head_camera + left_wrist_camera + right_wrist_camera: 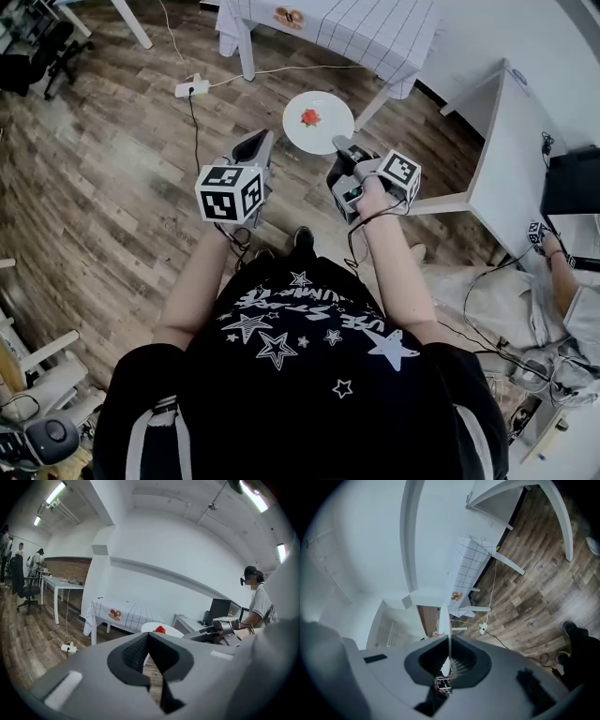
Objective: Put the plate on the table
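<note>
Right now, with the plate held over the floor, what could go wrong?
1. The right gripper pinches the plate only at its rim, over wooden floor; it could slip or tip.
2. The red item on the plate might slide off.
3. The power strip and its cable lie near the way to the table: a possible trip hazard.

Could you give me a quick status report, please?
Right gripper shut on the plate by its rim, above the floor. Left gripper shut, empty. Clothed table ahead; power strip on floor nearby.
</note>
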`<state>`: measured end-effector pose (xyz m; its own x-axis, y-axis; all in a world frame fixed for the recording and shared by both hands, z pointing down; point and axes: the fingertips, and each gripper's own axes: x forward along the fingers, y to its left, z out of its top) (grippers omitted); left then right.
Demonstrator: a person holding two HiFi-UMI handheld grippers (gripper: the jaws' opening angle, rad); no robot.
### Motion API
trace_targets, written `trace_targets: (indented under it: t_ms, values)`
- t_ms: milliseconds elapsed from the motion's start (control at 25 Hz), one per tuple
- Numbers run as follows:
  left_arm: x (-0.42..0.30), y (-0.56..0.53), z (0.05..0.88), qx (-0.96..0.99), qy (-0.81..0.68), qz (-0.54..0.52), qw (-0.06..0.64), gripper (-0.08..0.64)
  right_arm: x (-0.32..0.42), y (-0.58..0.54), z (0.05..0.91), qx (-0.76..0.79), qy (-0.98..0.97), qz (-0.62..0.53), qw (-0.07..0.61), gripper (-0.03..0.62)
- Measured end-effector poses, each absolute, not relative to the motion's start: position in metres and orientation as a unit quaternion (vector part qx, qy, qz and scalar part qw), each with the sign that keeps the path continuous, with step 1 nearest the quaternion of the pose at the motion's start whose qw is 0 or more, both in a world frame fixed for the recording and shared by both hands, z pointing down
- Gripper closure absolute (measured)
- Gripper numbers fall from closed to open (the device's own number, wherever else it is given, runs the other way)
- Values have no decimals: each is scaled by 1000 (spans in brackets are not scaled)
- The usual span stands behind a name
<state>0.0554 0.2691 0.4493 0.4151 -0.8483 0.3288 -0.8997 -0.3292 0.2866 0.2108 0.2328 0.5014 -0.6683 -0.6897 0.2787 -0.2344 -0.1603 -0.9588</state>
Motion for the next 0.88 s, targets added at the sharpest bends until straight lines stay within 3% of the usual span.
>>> trace_targets:
  t_ms: [880]
  values:
    - [96,220,439,794,-576,61,185,551,242,164,496,-316,660,-663,159,572]
